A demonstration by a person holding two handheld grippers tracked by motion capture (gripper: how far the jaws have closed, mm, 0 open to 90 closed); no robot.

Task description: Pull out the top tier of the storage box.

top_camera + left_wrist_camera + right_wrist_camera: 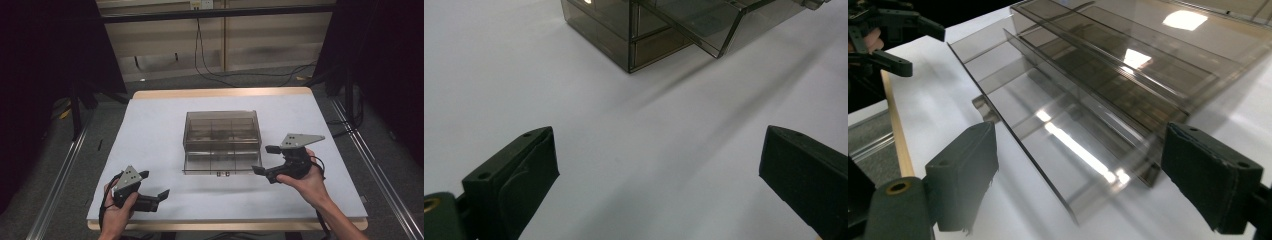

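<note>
A smoky see-through plastic box [221, 131] with inner dividers stands in the middle of the white table top [150, 130]. Its lower tray [220, 164] juts out toward me. My left gripper [154, 184] rests near the front left edge, open and holding nothing, well clear of the box. In the left gripper view the gripper [659, 150] frames bare table, with the box [649, 30] farther ahead. My right gripper [263, 159] is open beside the tray's right front corner. In the right gripper view the gripper [1080, 150] flanks the tray [1048, 125] without touching it.
The table's wooden edge [225, 92] shows at the back and front. Black curtains hang on both sides, and cables [235, 75] lie on the floor behind. Metal rails [60, 175] run along the floor on each side. My left gripper [888, 35] appears far off in the right gripper view.
</note>
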